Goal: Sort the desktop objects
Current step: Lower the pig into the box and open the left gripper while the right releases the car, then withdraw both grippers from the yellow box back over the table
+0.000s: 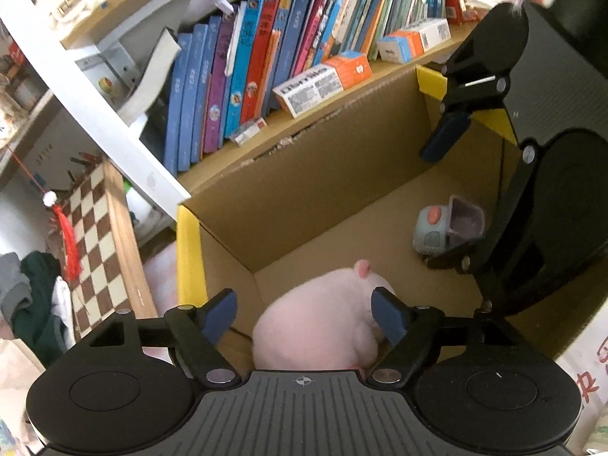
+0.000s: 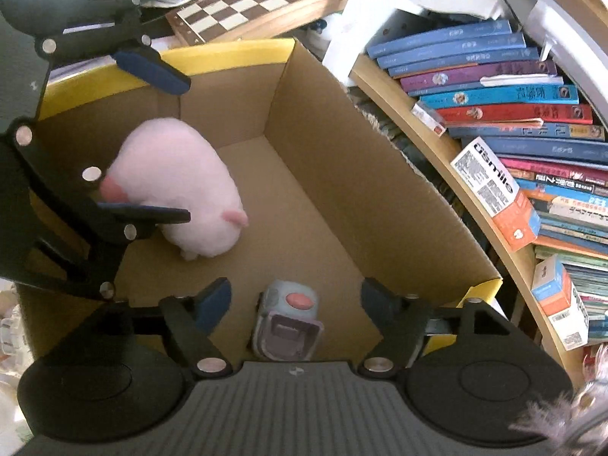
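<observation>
Box (image 2: 323,144): open cardboard, yellow tape on its rim corners; brown floor mostly bare, two things lying in it.
Plush (image 2: 178,186): pale pink, rounded, with small darker pink nubs; lies on the box floor near one end wall.
Toy car (image 2: 288,317): small, light blue-grey with an orange-pink button on top and a lilac open tub at one end; sits on the box floor, well apart from the plush, near the other end.
Left gripper (image 1: 304,313): jaws spread wide, blue pads either side of the plush as seen from its own camera; in the right wrist view one finger crosses in front of the plush and the other is up by the box rim, so nothing is clamped. Whether a pad touches the plush cannot be told.
Right gripper (image 2: 296,302): jaws wide apart above the toy car, gripping nothing; the car shows between the two pads, lower down on the box floor.
Shelf (image 2: 429,140): wooden, just beside the box's long wall, packed with books (image 1: 243,76) in blue, purple, red and teal, with a few small orange-and-white cartons in front of them.
Chessboard (image 1: 98,243): brown and cream squares, outside the box at the plush end.
</observation>
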{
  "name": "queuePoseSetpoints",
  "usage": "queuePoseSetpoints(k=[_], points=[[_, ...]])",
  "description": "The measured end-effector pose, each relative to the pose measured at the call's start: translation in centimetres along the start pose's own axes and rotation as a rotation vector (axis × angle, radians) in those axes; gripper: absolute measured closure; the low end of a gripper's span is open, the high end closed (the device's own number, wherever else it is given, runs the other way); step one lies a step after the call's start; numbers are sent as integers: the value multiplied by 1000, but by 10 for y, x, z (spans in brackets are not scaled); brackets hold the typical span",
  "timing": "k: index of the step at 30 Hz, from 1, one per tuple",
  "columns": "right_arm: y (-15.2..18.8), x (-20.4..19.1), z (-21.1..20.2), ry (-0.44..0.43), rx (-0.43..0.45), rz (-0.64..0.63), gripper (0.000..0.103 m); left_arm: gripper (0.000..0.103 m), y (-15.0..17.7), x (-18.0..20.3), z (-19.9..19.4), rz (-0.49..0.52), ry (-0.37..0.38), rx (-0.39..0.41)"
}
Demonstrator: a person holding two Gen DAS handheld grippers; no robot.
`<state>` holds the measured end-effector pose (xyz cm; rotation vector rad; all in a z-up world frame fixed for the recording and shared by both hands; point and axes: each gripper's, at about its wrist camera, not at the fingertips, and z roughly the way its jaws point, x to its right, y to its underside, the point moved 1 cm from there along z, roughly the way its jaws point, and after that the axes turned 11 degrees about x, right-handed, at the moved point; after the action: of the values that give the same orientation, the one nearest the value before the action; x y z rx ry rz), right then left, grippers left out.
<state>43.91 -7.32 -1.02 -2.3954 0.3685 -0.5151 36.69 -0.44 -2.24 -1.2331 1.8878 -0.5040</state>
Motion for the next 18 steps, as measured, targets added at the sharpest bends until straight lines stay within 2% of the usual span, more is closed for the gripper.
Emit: queuePoseSetpoints(k=[9,15,18], points=[[1,5,-27,43,63,30,21,16,-7,0,-29,-2,-17,73],[5,3,-58,86,138,36,17,8,-11,-4,-55,-39,-34,129],[8,3,-73,107,174,44,17,8,-10,-7,-68,-65,-48,152]])
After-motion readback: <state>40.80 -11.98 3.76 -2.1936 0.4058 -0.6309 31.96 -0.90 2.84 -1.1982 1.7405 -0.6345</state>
